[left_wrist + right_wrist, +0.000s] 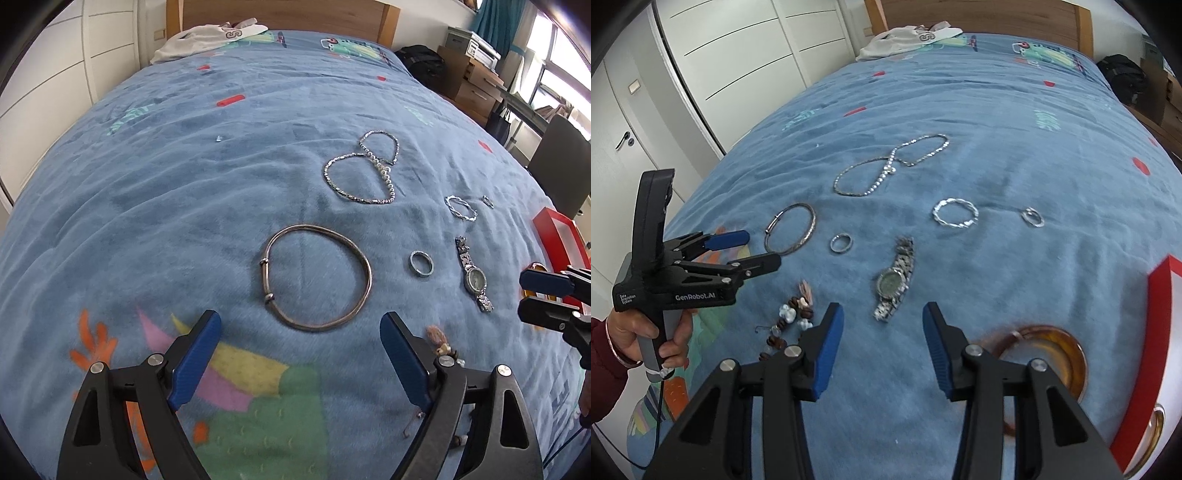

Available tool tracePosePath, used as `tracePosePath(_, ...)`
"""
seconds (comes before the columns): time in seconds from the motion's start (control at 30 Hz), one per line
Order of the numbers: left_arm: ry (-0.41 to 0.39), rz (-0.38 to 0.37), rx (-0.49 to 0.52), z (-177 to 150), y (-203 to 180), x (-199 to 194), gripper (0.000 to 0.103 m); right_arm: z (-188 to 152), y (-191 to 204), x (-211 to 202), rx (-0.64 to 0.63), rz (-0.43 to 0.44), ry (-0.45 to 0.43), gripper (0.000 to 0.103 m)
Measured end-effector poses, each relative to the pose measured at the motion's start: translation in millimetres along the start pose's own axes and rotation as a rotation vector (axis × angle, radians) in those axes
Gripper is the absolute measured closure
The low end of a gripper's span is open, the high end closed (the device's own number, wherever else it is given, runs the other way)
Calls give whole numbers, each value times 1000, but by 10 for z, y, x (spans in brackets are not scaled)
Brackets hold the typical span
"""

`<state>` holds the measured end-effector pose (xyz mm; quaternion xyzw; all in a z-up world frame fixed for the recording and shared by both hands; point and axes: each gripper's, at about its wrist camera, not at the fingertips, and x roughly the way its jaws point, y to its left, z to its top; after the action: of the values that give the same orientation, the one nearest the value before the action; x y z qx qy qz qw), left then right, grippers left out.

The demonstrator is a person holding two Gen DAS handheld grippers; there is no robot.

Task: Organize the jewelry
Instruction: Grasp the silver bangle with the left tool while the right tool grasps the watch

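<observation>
The left tool is hanging spread and empty over the bangle lying flat on the bed. The right tool, partly spread and empty, is nearing the watch; pinching one rim, not straddling, is looking wisest.

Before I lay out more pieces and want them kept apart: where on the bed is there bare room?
Free: the wide blue blanket left of the necklace and bangle, up to the white clothes. Also beyond the necklace toward the headboard. Crowded: the right side, around the rings, watch and red box.
</observation>
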<state>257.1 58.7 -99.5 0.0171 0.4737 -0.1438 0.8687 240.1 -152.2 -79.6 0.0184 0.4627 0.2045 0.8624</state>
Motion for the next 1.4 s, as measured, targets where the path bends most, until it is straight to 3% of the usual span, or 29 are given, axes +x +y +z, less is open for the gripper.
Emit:
tracePosePath(0.4,-2,29,30,158,-74,226,11,170,1,237,-25,28,0,62)
tracePosePath(0.83,-22,33,54,178,-84,297,11,122,-97,424,19,22,26,62)
tracePosePath(0.93,-28,30,56,170,-78,296,12,113,-108,448,24,16,32,67)
tracePosePath(1.4,-45,31,55,154,-25,231,32,86,-95,503,36,-24,51,80)
